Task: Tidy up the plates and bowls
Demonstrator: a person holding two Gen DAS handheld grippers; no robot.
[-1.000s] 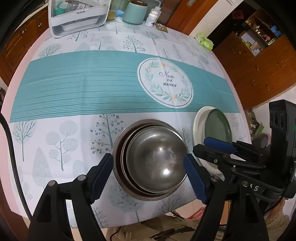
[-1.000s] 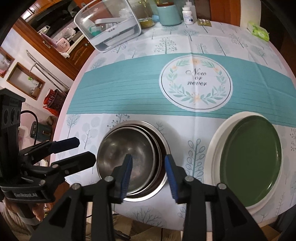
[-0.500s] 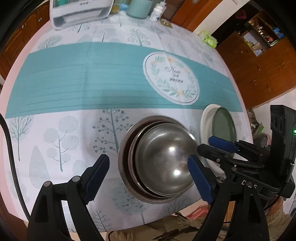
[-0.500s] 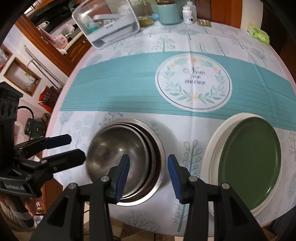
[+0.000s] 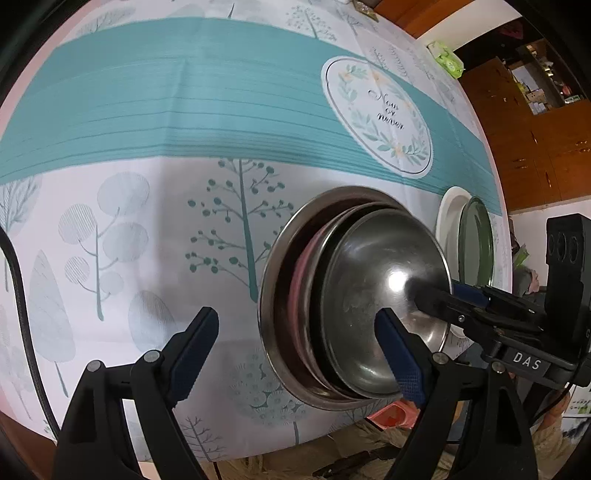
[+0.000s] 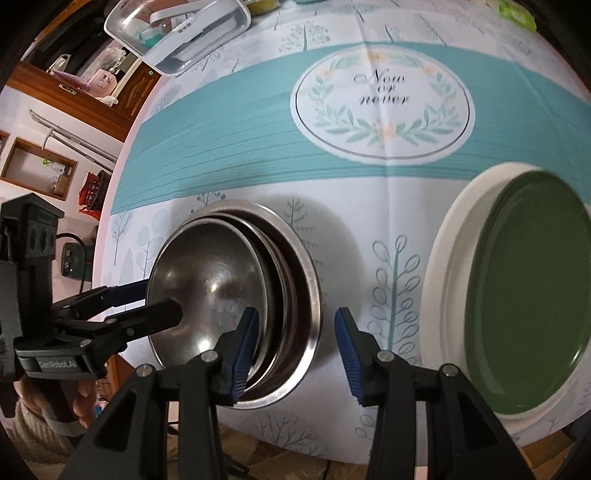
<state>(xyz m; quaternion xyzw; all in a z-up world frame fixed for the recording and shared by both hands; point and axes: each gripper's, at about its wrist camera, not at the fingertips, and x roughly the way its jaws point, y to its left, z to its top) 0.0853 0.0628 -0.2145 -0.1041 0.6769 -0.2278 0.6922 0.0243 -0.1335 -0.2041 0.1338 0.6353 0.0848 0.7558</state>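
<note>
Nested stack of steel bowls near the front edge of the table, on the tree-printed part of the tablecloth; smallest bowl uppermost, shifted off-centre inside the larger ones.

Left gripper: spread wide, having just been opening. One blue pad over the inside of the top bowl, the other pad out over bare cloth beside the stack, so the stack's near wall sits between them (no pad seen pressing metal).

Right gripper: partly spread, straddling the opposite side of the stack. Its inner pad inside the bowls, its outer pad just outside the biggest rim, over the cloth; nothing pinched, a gap showing on the outer side. Contact of the inner pad with the bowl wall: cannot tell.

Both tools tipped steeply downward onto the same stack from facing sides, each visible in the other's view.

Green plate lying on a larger white plate, beside the bowls on the right gripper's side, apart from both grippers. Clear plastic container well away at the far edge. A hand on the left tool's grip.
</note>
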